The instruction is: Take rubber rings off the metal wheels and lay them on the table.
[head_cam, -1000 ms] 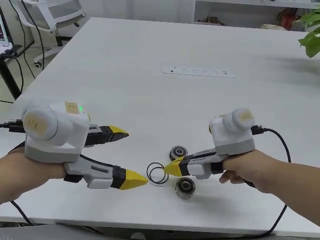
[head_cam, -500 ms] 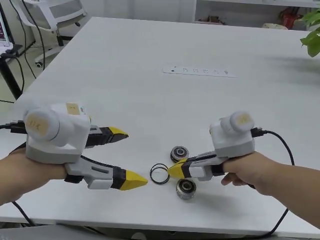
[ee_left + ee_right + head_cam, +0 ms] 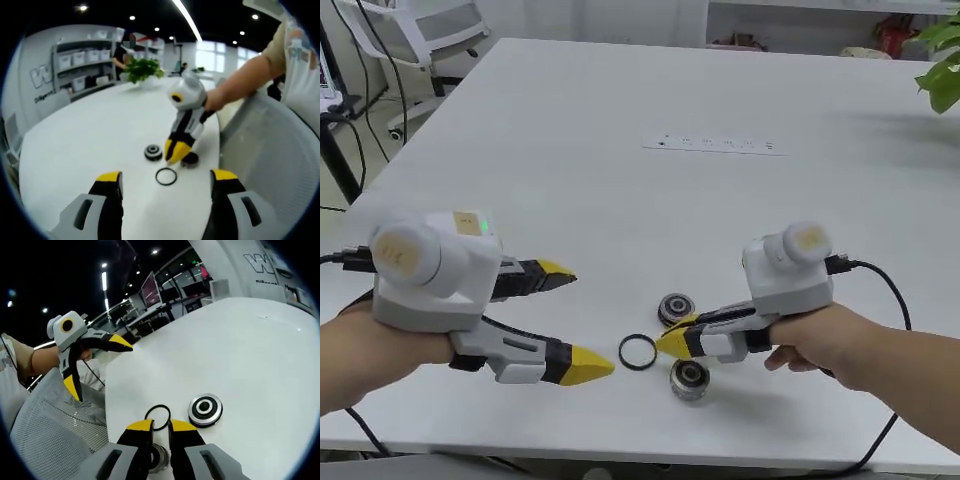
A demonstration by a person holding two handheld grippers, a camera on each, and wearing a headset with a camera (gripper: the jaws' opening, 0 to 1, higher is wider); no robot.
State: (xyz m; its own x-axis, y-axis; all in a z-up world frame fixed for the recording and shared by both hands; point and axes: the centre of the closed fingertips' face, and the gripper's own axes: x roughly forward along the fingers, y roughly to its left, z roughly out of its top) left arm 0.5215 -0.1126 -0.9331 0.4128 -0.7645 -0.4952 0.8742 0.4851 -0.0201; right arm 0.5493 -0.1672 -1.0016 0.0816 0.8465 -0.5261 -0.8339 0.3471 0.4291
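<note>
Wheels number two, round and metallic: the far wheel (image 3: 676,307) and the near wheel (image 3: 690,377), both on the smooth white tabletop (image 3: 620,180). One thin black rubber ring (image 3: 638,352) lies flat beside them, just off the right hand-held gripper (image 3: 670,343), whose jaws are almost together and empty. The left hand-held gripper (image 3: 574,318) gapes wide near the ring.

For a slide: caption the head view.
Left gripper open, right gripper shut, rubber ring lying on the table between them beside two metal wheels.
</note>
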